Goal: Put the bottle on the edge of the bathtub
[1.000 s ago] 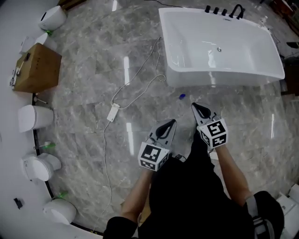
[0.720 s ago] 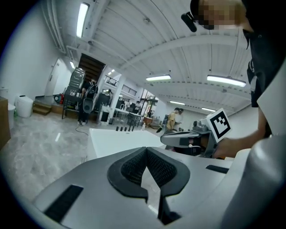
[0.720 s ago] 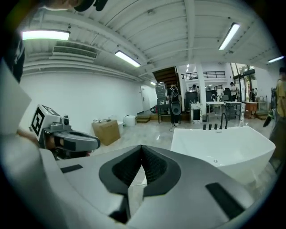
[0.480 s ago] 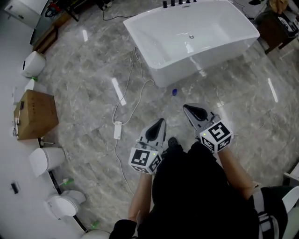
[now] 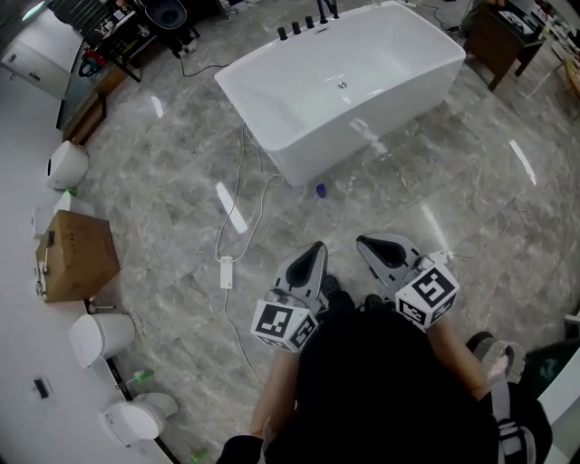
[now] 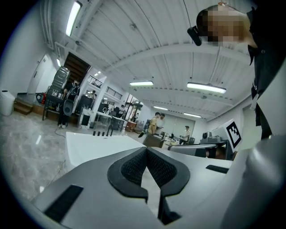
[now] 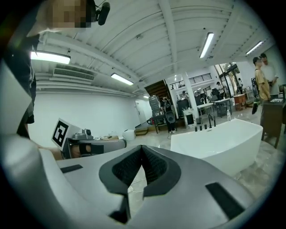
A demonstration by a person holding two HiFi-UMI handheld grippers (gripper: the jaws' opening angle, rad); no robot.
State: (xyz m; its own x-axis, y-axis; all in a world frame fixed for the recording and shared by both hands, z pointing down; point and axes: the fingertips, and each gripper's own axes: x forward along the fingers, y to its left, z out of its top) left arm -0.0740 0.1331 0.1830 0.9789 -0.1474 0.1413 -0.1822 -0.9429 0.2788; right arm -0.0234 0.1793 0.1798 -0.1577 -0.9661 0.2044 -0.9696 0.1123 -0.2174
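Bottle on the floor, bathtub empty

The bottle [image 5: 320, 190] is a tiny blue-violet thing on the grey marbled floor [image 5: 172, 208], just beside the foot of the bathtub's near long wall; too small to tell whether it stands or lies. The bathtub [image 5: 385, 113] is white, rectangular and freestanding, set askew, with black taps [image 5: 306, 23] on its far rim and a drain [image 5: 342, 85] in the basin

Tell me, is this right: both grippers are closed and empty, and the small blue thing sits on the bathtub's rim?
No: the head view shows the small blue thing lying on the floor beside the bathtub, not on its rim. The rest holds.
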